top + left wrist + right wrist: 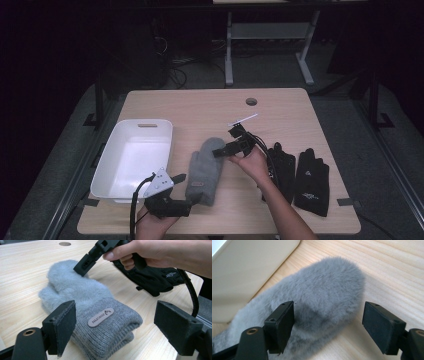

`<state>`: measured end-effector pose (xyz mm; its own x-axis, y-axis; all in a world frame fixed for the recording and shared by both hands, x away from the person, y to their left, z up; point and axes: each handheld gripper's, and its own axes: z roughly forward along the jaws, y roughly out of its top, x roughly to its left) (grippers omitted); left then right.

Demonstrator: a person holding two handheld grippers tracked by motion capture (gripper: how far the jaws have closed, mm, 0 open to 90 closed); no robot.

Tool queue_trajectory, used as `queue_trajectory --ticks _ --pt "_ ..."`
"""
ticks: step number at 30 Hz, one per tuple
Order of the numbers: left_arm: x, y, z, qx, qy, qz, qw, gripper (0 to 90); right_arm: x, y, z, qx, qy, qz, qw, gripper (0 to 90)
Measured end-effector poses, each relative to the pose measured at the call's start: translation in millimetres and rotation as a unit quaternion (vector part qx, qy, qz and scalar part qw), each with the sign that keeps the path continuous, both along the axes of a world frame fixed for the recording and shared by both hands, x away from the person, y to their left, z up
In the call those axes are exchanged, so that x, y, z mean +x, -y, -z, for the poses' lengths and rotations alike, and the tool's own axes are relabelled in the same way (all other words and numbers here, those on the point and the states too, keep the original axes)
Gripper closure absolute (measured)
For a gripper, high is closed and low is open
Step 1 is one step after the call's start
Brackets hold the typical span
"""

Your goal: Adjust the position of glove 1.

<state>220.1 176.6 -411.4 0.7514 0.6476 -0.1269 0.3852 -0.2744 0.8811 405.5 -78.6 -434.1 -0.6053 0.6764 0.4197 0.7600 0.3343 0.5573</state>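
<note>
Wooden table [295, 112] with white bin [112, 172], grey mitten [205, 172], 2 black gloves [311, 182].

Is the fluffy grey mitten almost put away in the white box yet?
Not yet. The white bin has nothing in it. The grey mitten lies flat on the table. The right gripper is open over its fuzzy tip, the left gripper open at its cuff. Grabbing and lifting remain, and the black gloves wait.

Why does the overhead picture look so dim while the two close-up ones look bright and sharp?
High view: dark surroundings, only the table lit, white bin glaring. Left gripper view: grey mitten evenly lit, crisp. Right gripper view: mitten's fur soft, a shadow under it.
</note>
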Motion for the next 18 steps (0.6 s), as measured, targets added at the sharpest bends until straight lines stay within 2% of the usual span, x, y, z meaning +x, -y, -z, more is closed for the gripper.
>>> queue_trajectory --ticks 6,13,18 --pt "-0.3 0.8 0.0 -0.002 0.0 0.001 1.0 17.7 4.8 -3.1 11.5 0.007 -0.025 0.009 0.9996 23.1" --pt "-0.6 1.4 -0.5 0.001 -0.002 0.005 1.0 17.7 7.0 -3.8 21.7 0.01 -0.038 0.012 0.9991 23.1" --pt "-0.9 2.1 -0.4 0.002 -0.002 0.005 1.0 17.7 4.9 -4.1 28.2 0.027 -0.045 0.018 0.9984 30.2"
